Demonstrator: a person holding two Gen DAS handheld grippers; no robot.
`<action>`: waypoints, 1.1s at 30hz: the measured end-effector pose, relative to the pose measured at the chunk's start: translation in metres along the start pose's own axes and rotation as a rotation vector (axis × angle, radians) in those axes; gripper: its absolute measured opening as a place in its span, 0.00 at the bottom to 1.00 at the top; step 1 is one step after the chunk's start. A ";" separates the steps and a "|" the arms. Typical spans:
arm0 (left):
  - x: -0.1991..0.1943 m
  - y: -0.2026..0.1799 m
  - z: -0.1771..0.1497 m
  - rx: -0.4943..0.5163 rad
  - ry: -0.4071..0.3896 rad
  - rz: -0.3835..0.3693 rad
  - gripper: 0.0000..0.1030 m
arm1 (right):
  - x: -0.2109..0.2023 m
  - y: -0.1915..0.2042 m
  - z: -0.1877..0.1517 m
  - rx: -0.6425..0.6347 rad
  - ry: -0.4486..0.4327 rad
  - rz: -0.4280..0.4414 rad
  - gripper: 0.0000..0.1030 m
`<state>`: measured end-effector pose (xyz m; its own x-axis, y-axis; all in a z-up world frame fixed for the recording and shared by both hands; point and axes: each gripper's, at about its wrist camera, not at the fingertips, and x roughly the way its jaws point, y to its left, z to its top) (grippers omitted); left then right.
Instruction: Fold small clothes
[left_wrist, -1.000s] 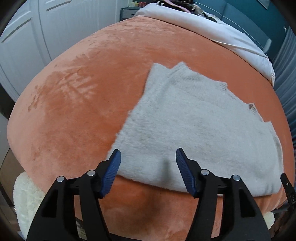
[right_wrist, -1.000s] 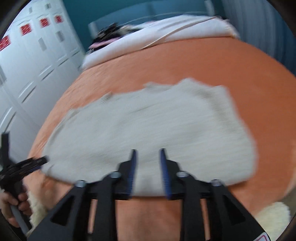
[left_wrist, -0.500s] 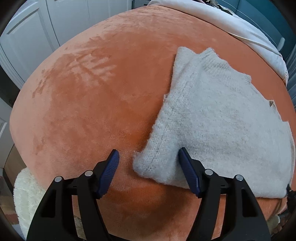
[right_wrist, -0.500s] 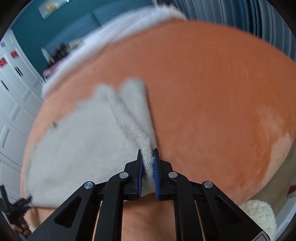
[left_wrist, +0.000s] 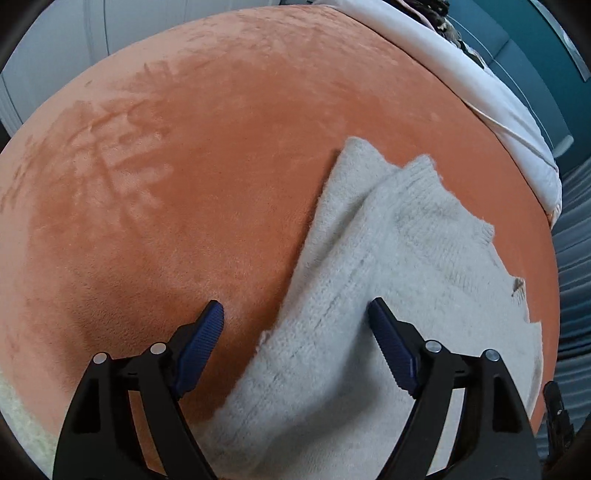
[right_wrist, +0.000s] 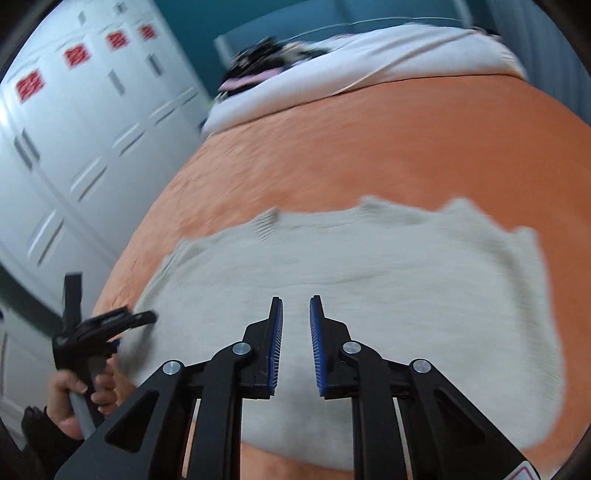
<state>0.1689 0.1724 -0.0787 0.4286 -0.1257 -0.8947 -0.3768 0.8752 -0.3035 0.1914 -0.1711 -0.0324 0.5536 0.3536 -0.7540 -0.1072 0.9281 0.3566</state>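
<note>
Both fingers stand apart: left gripper (left_wrist: 291, 306) just widened astride the sweater (left_wrist: 406, 258) edge, right gripper (right_wrist: 296, 301) just narrowed, empty, view blurred.

Sweater (left_wrist: 388, 295): pale grey knit, fuzzy and matt, ribbed along its far edges.
Blanket (left_wrist: 184, 184): orange plush cloth, soft nap with lighter brushed streaks (far left).
Sheet (left_wrist: 480, 92): white smooth cloth, far right.
Left gripper (left_wrist: 295, 332): matt black plastic arms, dull metal rivets, blue ridged pads.
Right gripper (right_wrist: 296, 325): same make.
Cupboard doors (right_wrist: 74, 147): smooth white panels, slight sheen.
</note>
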 end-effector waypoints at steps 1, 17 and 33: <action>0.000 -0.004 0.000 0.011 -0.015 0.006 0.77 | 0.008 0.003 -0.005 -0.006 0.027 0.009 0.12; -0.103 -0.118 -0.002 0.172 -0.189 -0.332 0.11 | 0.036 -0.020 -0.023 0.084 0.064 0.077 0.11; -0.079 -0.250 -0.174 0.630 -0.121 -0.375 0.70 | -0.138 -0.175 -0.093 0.408 -0.160 -0.021 0.52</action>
<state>0.0863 -0.1173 0.0107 0.5370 -0.4485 -0.7145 0.3398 0.8902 -0.3035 0.0565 -0.3716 -0.0420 0.6763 0.2827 -0.6803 0.2230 0.8015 0.5548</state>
